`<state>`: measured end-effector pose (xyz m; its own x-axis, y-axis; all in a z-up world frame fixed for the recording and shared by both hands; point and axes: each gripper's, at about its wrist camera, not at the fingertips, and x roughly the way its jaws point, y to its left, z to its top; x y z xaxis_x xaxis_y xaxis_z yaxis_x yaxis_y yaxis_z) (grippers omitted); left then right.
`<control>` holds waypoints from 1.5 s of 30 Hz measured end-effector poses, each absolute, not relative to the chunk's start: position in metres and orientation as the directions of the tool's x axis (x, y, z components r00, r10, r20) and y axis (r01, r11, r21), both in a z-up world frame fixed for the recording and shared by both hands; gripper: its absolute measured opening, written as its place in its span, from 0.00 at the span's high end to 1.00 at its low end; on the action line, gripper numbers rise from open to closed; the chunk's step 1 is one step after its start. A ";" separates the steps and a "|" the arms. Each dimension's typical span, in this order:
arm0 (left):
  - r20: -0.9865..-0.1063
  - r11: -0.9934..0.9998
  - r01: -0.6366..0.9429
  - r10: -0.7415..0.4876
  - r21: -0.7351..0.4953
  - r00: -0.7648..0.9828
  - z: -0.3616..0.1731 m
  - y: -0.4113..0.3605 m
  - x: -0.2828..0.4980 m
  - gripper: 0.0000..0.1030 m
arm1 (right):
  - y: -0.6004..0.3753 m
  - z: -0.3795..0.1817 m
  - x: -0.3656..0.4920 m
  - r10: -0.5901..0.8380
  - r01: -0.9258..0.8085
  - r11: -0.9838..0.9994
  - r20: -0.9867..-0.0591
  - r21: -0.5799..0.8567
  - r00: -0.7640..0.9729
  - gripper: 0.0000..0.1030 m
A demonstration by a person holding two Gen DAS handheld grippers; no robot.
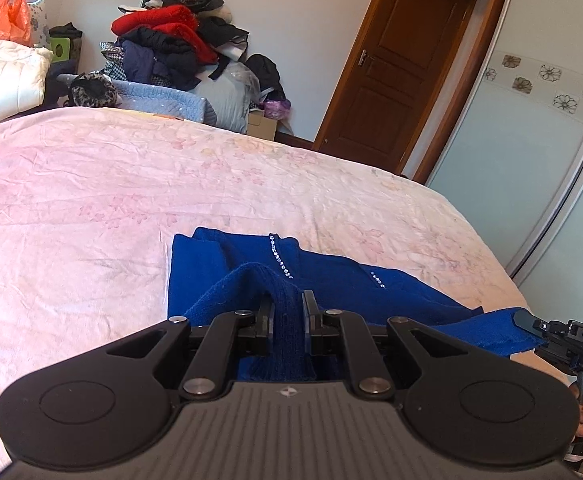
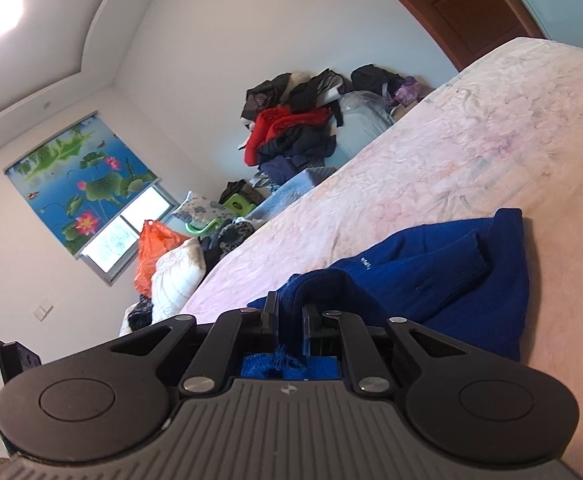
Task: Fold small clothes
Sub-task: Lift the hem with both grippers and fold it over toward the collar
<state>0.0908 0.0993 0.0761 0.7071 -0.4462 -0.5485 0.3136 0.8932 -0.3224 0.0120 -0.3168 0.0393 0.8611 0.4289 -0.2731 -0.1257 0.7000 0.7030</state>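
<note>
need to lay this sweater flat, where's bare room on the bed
Bare pink bedspread lies left of and beyond the blue sweater, up to the white pillow. Crowded: the clothes pile past the far edge, and the near right corner, where both grippers hold the sweater.

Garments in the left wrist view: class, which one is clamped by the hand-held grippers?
The blue knit sweater with rhinestone trim, lying on the pink bedspread; the other clothes sit untouched in the pile by the wall.

Blue knitted wool sweater (image 1: 331,280) lies on matt, creased pink cotton bedspread (image 1: 91,200).
</note>
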 end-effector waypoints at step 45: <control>-0.611 0.846 0.301 -0.528 -0.440 0.589 0.022 0.087 0.151 0.93 | -0.342 -0.009 0.089 0.358 0.002 0.669 -0.325 0.744 0.875 0.85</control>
